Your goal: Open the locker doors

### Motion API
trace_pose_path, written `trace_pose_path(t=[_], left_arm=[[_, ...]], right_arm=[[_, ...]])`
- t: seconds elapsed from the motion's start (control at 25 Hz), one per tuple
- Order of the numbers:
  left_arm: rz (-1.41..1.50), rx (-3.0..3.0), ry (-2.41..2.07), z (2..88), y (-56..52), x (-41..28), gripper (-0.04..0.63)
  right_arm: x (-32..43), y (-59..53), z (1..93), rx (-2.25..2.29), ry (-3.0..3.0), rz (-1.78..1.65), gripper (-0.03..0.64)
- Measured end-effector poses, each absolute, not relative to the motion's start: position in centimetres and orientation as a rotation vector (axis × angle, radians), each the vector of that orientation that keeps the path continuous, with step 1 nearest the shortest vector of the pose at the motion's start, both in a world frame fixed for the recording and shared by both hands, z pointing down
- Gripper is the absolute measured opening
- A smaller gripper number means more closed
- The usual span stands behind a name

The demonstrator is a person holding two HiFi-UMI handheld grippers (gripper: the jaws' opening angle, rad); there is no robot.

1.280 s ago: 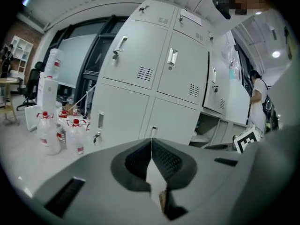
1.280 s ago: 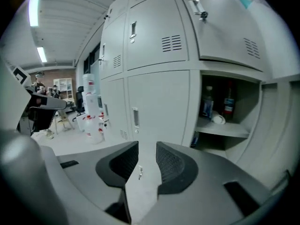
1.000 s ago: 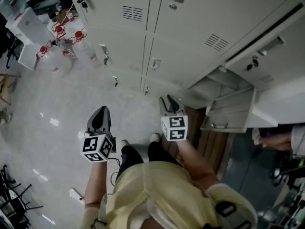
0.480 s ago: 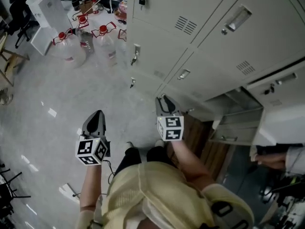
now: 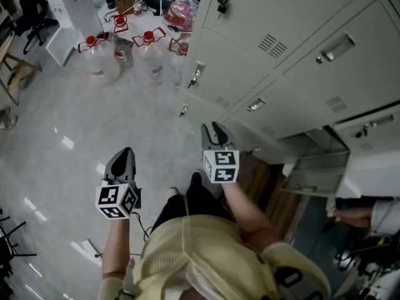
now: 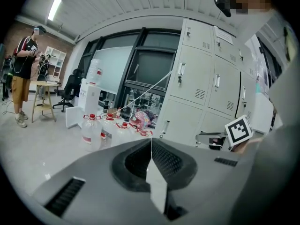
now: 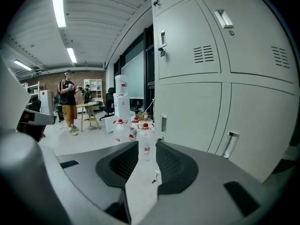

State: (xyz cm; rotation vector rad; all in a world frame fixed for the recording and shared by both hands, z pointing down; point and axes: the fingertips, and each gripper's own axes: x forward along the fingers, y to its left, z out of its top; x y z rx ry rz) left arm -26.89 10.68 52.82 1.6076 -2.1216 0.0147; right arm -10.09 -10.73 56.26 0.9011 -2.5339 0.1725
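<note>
Over the last second the whole head view slides: the person walks along the lockers, and both grippers travel with them. The open locker, which sat at mid right of the frame, now lies lower and nearer the right edge, behind the right arm. The bottles have come down from the top left corner and look larger and nearer.

The left gripper hangs over bare floor at lower left, its jaws pressed together with nothing in them; its own view shows the tips meeting. The right gripper sits at frame centre, just beside the foot of the lockers. Its jaws are spread and empty, and through the gap its own view shows only a far bottle and the floor. It touches no door.

The closed doors now fill the upper right of the frame. A small handle is just up and left of the right gripper's tips, and more handles run along the rows above it. Another person shows at the lower right edge.

My reading is that one locker is done and the person is moving on to the next closed doors. The right gripper looks ready to take a handle, but no grasp has begun.
</note>
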Motion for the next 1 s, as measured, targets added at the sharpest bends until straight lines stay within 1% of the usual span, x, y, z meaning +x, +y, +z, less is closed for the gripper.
trace_pose_path(t=[0.16, 0.64, 1.0], left_arm=[[0.004, 1.581, -2.126, 53.5, 9.5, -28.2, 0.005], [-0.01, 1.463, -2.227, 53.1, 2.5, -35.2, 0.005], [0.001, 1.452, -2.2, 54.5, -2.2, -37.1, 0.005]], right_arm=[[-12.9, -12.8, 56.1, 0.885, -2.548, 0.152, 0.116], [-21.7, -23.2, 58.7, 0.906, -2.557, 0.183, 0.116], [-25.3, -27.5, 61.3, 0.951, -2.514, 0.244, 0.116]])
